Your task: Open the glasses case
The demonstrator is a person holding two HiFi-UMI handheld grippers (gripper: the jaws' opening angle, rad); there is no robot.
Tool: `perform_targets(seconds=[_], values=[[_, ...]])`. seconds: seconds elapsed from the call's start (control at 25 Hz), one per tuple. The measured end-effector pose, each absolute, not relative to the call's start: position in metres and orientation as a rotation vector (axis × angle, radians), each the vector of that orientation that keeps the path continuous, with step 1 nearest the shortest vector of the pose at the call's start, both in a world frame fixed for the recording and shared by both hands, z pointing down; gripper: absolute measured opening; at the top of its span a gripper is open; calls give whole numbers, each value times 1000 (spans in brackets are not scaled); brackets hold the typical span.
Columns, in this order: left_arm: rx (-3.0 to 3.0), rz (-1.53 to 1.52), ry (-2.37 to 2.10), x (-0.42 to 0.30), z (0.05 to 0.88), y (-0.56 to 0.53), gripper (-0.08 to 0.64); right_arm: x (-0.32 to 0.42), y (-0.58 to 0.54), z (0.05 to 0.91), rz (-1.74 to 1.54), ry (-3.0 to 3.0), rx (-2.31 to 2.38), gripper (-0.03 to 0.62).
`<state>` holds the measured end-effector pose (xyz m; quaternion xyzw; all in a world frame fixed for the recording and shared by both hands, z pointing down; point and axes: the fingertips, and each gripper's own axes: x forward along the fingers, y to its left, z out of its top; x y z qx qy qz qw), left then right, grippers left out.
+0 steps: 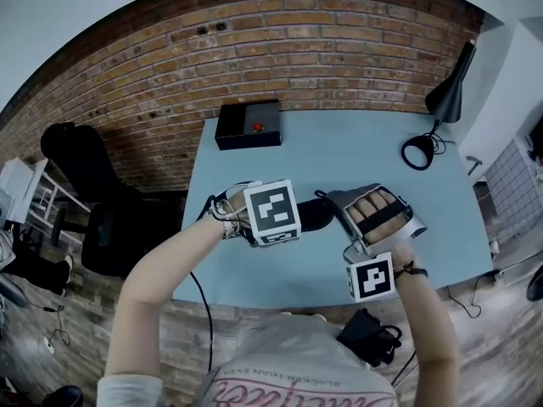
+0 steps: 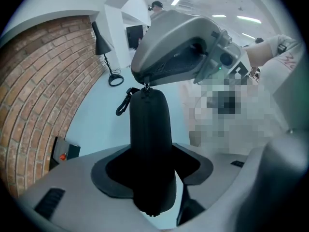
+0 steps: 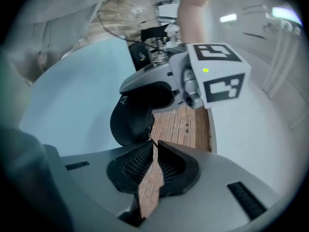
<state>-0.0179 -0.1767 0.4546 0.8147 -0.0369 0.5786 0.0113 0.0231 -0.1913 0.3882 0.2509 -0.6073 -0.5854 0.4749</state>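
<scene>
A black zip-up glasses case (image 1: 318, 214) hangs over the light blue table (image 1: 339, 151) between my two grippers. My left gripper (image 1: 288, 220) is shut around the case's body (image 2: 149, 129), which fills the gap between its jaws (image 2: 152, 164). A small black clip (image 2: 123, 105) dangles from the case's far end. My right gripper (image 1: 355, 227) comes in from the right and meets that end (image 2: 146, 81). In the right gripper view its jaws (image 3: 153, 146) are shut, pinching the small zipper pull (image 3: 147, 138) at the tip of the case (image 3: 129, 122). The left gripper (image 3: 154, 91) holds the case from above.
A black box with a red button (image 1: 248, 125) stands at the table's far left edge. At the far right is a black desk lamp (image 1: 448, 96) with its ring base (image 1: 417, 153). A black office chair (image 1: 85, 185) stands left of the table, before a brick wall (image 1: 280, 49).
</scene>
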Motion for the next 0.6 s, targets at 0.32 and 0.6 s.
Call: perform_targets(seconds=[0.32,0.6], values=[[2627,1411,-227,-2,430,-194,252,47,-203,357,-1050,-1862,990,116],[2686,1136,-325,17,417,-206,253,75,-213,344,-704,-2129,1282,138]])
